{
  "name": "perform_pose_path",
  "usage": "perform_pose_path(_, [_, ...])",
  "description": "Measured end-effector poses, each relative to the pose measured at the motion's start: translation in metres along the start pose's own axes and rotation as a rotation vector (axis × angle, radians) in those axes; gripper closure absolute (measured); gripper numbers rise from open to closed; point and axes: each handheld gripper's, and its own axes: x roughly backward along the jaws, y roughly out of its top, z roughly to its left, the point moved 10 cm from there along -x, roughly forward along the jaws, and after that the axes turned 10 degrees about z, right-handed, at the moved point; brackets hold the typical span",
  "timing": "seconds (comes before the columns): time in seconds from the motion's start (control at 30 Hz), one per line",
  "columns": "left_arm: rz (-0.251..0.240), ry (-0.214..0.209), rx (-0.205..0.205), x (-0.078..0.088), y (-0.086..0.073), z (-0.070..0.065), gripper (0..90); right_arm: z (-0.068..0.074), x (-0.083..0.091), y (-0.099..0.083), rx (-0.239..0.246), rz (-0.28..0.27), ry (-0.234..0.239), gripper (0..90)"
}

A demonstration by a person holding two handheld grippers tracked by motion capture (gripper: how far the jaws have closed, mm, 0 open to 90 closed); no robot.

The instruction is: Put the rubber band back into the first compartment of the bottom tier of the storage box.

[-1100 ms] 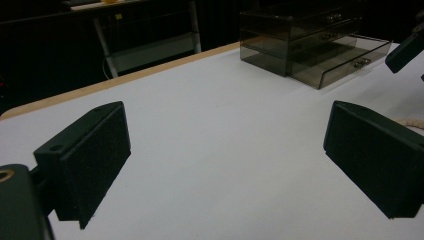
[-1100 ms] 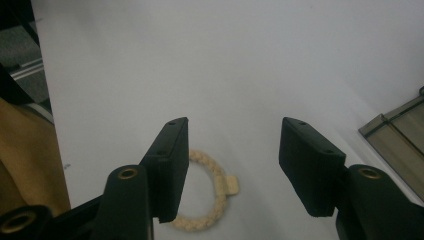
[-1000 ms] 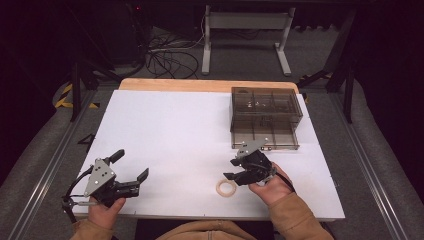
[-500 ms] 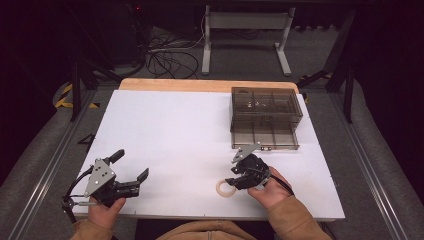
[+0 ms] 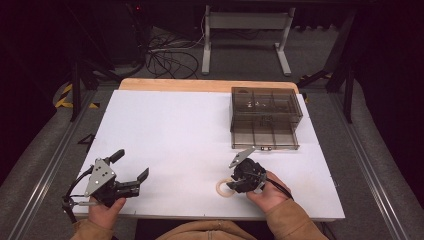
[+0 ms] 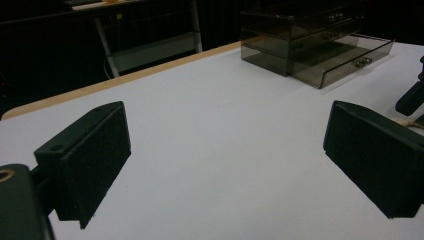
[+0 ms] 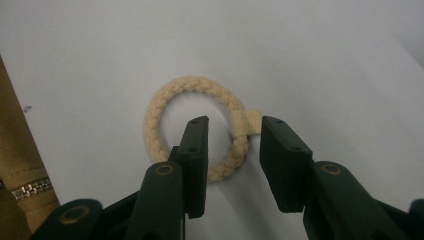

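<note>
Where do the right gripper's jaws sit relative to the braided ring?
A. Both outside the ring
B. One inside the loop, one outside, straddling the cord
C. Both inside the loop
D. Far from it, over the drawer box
B: in the right gripper view, the right gripper has one jaw inside the braided ring and one outside, pads not yet pressing the cord.

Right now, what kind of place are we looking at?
Probably a lab or recording workbench, not a home. A white table stands alone in a dark room, loose cables lie on the floor behind it, and a metal stand sits beyond. On it: a smoky plastic drawer box and a braided ring.
</note>
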Motion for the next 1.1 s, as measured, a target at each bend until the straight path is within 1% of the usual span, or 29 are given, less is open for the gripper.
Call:
perform_pose_path(0.07, [0.000,0.000,0.001,-0.0001,0.0000,-0.0002,5.4,0.0016,-0.0031,-0.0015,-0.007,0.006,0.007,66.4])
perform_pose_path(0.17, [0.000,0.000,0.001,-0.0001,0.0001,-0.0004,5.4,0.0020,-0.0044,-0.0017,-0.008,0.006,0.001,67.9])
perform_pose_path(0.23, [-0.001,0.001,0.000,-0.0001,0.0001,-0.0004,5.4,0.0008,-0.0044,-0.0019,-0.014,0.006,-0.020,72.1])
perform_pose_path(0.27, [-0.001,0.001,0.001,0.0000,0.0002,-0.0004,5.4,0.0008,-0.0044,-0.0019,-0.014,0.006,-0.020,72.1])
perform_pose_path(0.33, [-0.002,0.001,-0.001,0.0001,0.0004,-0.0004,5.4,-0.0002,-0.0045,-0.0022,-0.017,0.007,-0.040,75.5])
perform_pose_path(0.4, [-0.002,0.001,-0.001,0.0001,0.0003,-0.0003,5.4,0.0001,-0.0048,-0.0019,-0.021,0.006,-0.049,79.0])
perform_pose_path(0.43, [-0.002,0.001,-0.001,0.0001,0.0003,-0.0003,5.4,0.0008,-0.0049,-0.0019,-0.024,0.010,-0.056,82.1])
perform_pose_path(0.47, [-0.002,0.001,0.000,0.0002,0.0003,-0.0005,5.4,0.0014,-0.0050,-0.0018,-0.026,0.011,-0.057,82.8])
perform_pose_path(0.6, [-0.003,0.001,-0.001,0.0004,0.0004,-0.0007,5.4,0.0012,-0.0051,-0.0016,-0.037,0.011,-0.060,84.1])
perform_pose_path(0.97, [-0.002,0.002,-0.003,0.0006,0.0004,-0.0002,5.4,0.0007,-0.0050,-0.0015,-0.043,0.000,-0.052,85.1])
perform_pose_path(1.0, [-0.001,0.001,-0.004,0.0007,0.0003,-0.0001,5.4,0.0006,-0.0049,-0.0014,-0.043,-0.002,-0.053,85.1])
perform_pose_path(1.03, [-0.002,0.001,-0.003,0.0006,0.0004,-0.0002,5.4,0.0001,-0.0044,-0.0009,-0.040,-0.007,-0.067,85.1])
perform_pose_path(1.1, [-0.002,0.000,-0.003,0.0005,0.0002,0.0000,5.4,0.0005,-0.0037,-0.0004,-0.039,-0.012,-0.067,85.1])
